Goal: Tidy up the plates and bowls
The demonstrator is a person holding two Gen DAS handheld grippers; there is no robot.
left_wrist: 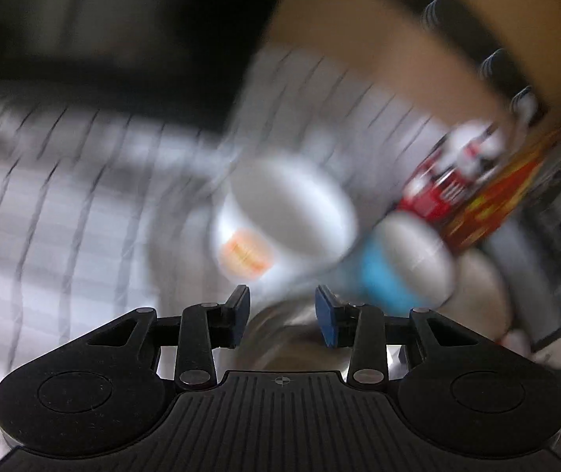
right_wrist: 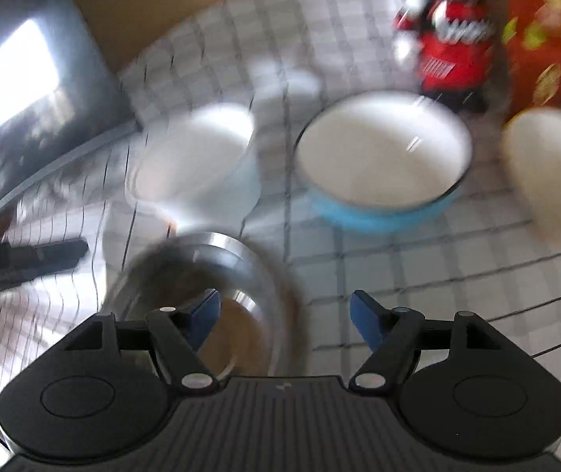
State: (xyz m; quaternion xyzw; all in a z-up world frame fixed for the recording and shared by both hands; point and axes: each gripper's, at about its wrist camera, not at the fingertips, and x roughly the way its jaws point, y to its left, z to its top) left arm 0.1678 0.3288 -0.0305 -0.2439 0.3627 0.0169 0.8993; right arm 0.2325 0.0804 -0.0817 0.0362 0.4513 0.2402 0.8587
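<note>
Grey-and-white checked cloth point(right_wrist: 378, 275) covers the table; I see it in both wrist views, both smeared by motion blur. On it, as I read the right wrist view, largest first: a blue bowl point(right_wrist: 382, 212) with a white inside, sitting upright near the middle. Left of it and apart stands a white bowl point(right_wrist: 197, 157); the left wrist view shows an orange mark on that white bowl's side. Nearest my right gripper is a steel bowl point(right_wrist: 209, 275), shiny rim, brownish reflection inside, just below the white bowl; I cannot tell if the two touch. At the right edge a cream bowl point(right_wrist: 556, 173) is partly cut off by the frame.

Behind the bowls stand an orange-red box point(right_wrist: 540, 39) and a red packet point(right_wrist: 453, 51) with white lettering, too blurred to read. A dark appliance point(right_wrist: 36, 118) with a bright reflection sits at far left.

My right gripper point(right_wrist: 284, 316) hangs above the cloth with its blue pads spread apart; its left finger point(right_wrist: 203, 314) overlaps the steel bowl's rim in the picture, and nothing is clamped between the pads. My left gripper point(left_wrist: 282, 310) also stands released, pads parted around empty space, with the steel bowl blurred below it and the white bowl beyond.
</note>
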